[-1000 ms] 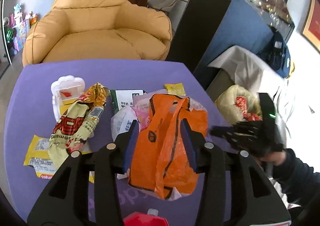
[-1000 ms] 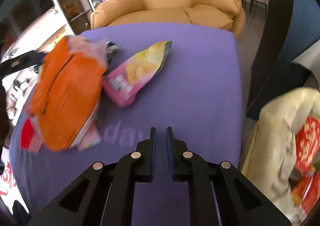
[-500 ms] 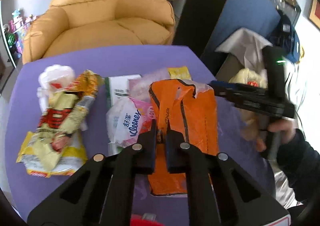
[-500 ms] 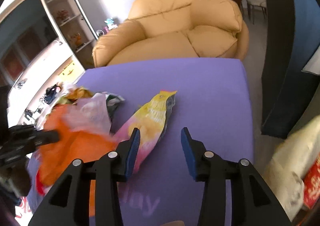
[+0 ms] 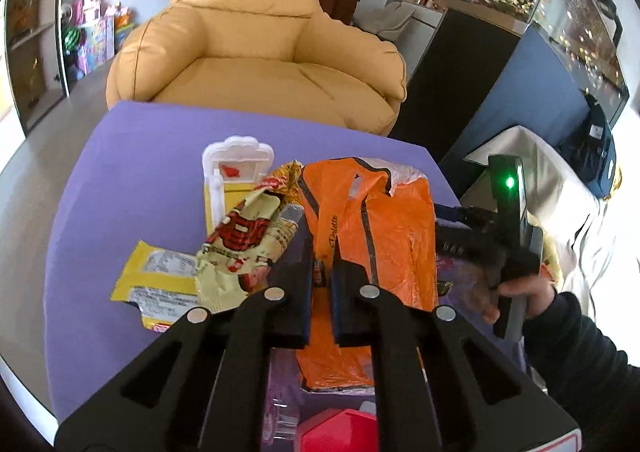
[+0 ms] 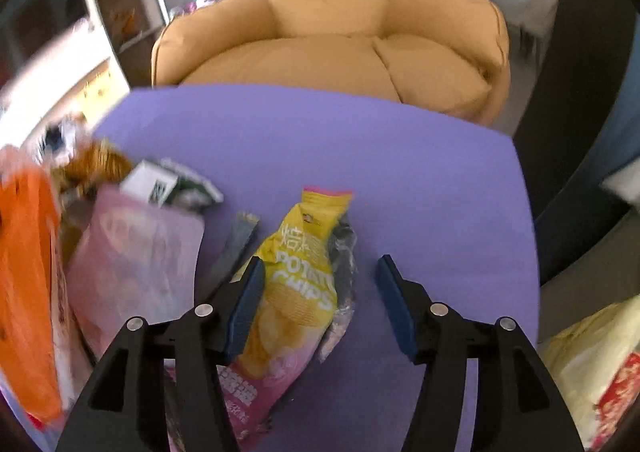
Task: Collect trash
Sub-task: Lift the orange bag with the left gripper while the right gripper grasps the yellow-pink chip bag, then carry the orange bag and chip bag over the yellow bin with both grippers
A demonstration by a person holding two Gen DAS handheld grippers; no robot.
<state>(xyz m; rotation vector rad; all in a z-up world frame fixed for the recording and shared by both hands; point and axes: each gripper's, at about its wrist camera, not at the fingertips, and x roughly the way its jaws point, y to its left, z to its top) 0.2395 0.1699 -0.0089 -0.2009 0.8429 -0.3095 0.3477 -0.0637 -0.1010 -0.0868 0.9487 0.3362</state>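
Note:
My left gripper (image 5: pixel 322 272) is shut on a fold of the orange plastic bag (image 5: pixel 384 232), which hangs over the purple table (image 5: pixel 140 155). The same orange bag (image 6: pixel 28 272) shows blurred at the left edge of the right wrist view. My right gripper (image 6: pixel 320 264) hovers over a yellow and pink potato chips bag (image 6: pixel 304 284). Its jaws are opening, and the chips bag lies between them untouched by the pads. In the left wrist view the right gripper (image 5: pixel 456 228) reaches in from the right, held by a hand (image 5: pixel 516 292).
A red and cream wrapper (image 5: pixel 244 244), a yellow wrapper (image 5: pixel 160 280) and a white plastic tray (image 5: pixel 236 159) lie left of the orange bag. A pink pouch (image 6: pixel 136 252) and a white carton (image 6: pixel 160 183) lie left of the chips. A cream trash bag (image 6: pixel 592 364) hangs off the table's right. A tan armchair (image 5: pixel 256 51) stands behind.
The left gripper closed on the orange bag and carried it left, uncovering the pink pouch. The right gripper opened wide and moved left over the chips bag.

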